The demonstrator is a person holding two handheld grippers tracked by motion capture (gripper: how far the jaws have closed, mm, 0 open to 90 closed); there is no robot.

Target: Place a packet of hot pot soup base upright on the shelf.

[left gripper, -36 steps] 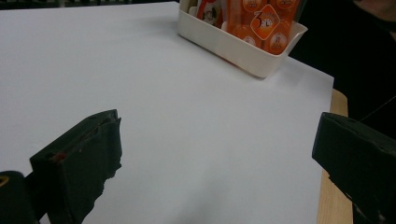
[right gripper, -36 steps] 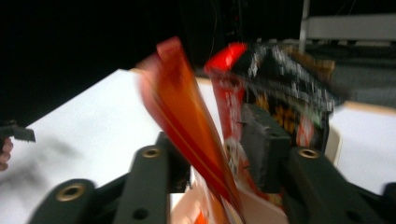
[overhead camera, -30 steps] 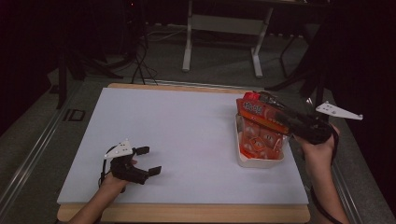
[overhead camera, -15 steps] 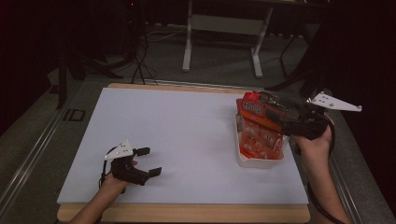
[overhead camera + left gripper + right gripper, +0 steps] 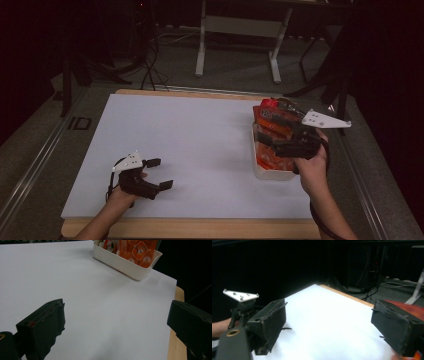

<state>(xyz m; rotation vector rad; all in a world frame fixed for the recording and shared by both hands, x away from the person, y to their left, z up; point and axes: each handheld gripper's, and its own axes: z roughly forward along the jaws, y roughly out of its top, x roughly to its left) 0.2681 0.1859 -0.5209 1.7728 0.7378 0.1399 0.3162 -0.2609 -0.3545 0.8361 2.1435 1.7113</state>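
Packets (image 5: 272,135) in orange and red stand upright in a white tray (image 5: 272,173) at the right side of the desk (image 5: 200,145), and much of them is hidden in the high view by the right claw (image 5: 267,131), which hovers over the tray with the person's right hand (image 5: 311,165) behind it. Its jaws have just been opening and now stand wide apart with nothing between them; in the right gripper view bare white desk shows through the gap, and a red-orange edge of a packet (image 5: 412,308) peeks out behind the right-hand jaw. That view cuts off the tray itself.

From the left gripper view the tray (image 5: 125,263) sits well off at the far corner, its upper part cropped by the frame. The packets (image 5: 138,251) carry diamond-shaped labels and a round badge with printing, but the writing is too small and blurred to read. No brand can be made out in the high view either.

At the near left of the desk the left claw (image 5: 159,173) rests low over the white surface, released, jaws spread with nothing in them, well apart from the tray. A dark marking (image 5: 79,123) on the floor beside the desk reads like "ID".
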